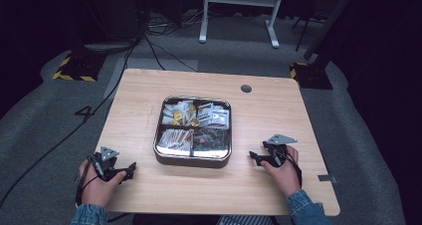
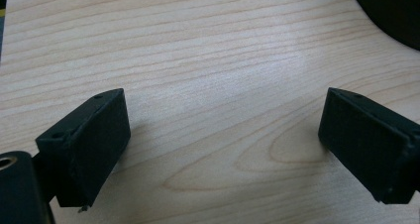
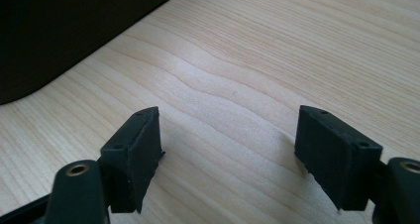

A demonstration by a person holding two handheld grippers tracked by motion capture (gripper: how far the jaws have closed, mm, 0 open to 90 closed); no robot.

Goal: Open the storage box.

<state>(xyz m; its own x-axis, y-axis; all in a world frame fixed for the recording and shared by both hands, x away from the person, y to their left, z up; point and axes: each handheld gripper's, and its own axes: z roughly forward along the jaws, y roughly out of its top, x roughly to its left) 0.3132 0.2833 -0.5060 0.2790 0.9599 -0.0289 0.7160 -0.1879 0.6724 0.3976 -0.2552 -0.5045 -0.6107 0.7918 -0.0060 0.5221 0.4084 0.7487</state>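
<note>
Low on the wooden table point(image 1: 149, 195), the left gripper point(image 1: 130, 168) and the right gripper point(image 1: 253, 157) each rest with jaws spread apart, holding nothing, bare wood between them. Between the two hands, slightly farther up the table, sits a square metal tray point(image 1: 193, 161) with four compartments of small packets.

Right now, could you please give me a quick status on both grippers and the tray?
Left gripper and right gripper open, empty, resting on the table. Tray between them, untouched, four sections full. Nothing in the way.
</note>
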